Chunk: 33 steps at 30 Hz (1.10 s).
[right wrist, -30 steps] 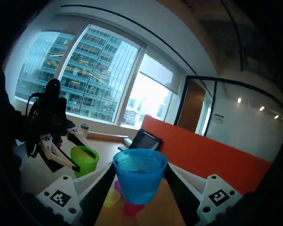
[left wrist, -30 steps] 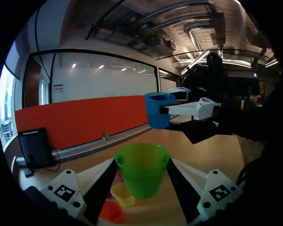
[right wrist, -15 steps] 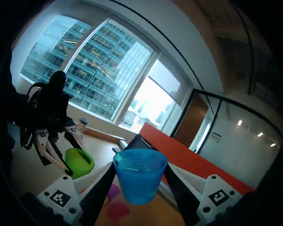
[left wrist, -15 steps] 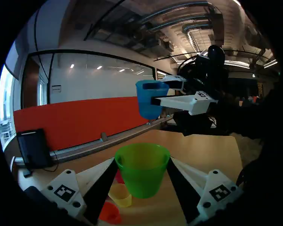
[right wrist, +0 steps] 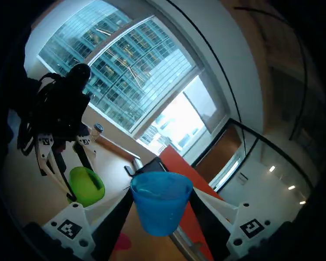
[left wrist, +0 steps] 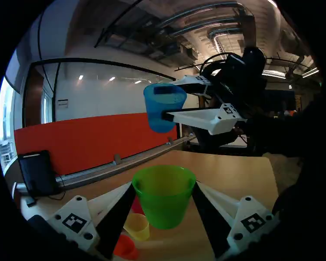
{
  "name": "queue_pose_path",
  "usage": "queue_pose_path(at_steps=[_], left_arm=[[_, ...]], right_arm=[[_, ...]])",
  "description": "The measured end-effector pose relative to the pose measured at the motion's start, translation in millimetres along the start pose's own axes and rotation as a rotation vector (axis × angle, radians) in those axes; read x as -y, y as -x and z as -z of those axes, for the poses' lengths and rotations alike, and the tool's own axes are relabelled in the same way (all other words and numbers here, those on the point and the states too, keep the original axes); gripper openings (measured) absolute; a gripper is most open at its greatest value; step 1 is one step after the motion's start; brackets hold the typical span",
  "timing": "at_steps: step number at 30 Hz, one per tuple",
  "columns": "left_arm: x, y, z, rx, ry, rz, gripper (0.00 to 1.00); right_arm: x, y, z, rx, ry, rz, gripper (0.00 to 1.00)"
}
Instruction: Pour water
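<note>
**Q:** What are your tongs doing?

**A:** My left gripper [left wrist: 163,191] is clamping the smooth, tapered green plastic cup [left wrist: 164,206], upright above the wooden tabletop [left wrist: 241,169]. My right gripper [right wrist: 161,201] is clamping the translucent blue cup [right wrist: 161,213].

**Q:** Where is the water?

**A:** It is sitting inside the blue cup, which is hanging tilted, higher than the green cup and beyond it.

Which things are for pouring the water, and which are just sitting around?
For pouring: blue plastic cup in the right claw; green plastic cup in the left claw.
Just lying about: small yellow plastic cup; small orange plastic cup; black tablet.
</note>
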<state>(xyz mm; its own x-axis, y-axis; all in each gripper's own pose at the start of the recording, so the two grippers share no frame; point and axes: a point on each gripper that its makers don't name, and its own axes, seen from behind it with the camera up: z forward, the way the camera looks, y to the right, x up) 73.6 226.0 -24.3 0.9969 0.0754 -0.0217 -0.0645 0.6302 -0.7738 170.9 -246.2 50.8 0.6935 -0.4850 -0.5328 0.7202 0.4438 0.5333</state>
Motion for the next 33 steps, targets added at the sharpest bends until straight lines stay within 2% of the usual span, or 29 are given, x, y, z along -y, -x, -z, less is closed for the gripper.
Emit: queue_pose_path(at_steps=[5, 18, 33], left_arm=[[-0.7, 1, -1.0, 0.000, 0.004, 0.001, 0.87], [-5.3, -1, -3.7, -0.003, 0.018, 0.002, 0.87], [-7.9, -4, -4.7, -0.009, 0.024, -0.001, 0.87]], right_arm=[[-7, -6, -5.5, 0.001, 0.001, 0.082, 0.90], [-15, -21, -20.1, 0.003, -0.003, 0.242, 0.90], [-20, -29, -25.3, 0.001, 0.007, 0.347, 0.90]])
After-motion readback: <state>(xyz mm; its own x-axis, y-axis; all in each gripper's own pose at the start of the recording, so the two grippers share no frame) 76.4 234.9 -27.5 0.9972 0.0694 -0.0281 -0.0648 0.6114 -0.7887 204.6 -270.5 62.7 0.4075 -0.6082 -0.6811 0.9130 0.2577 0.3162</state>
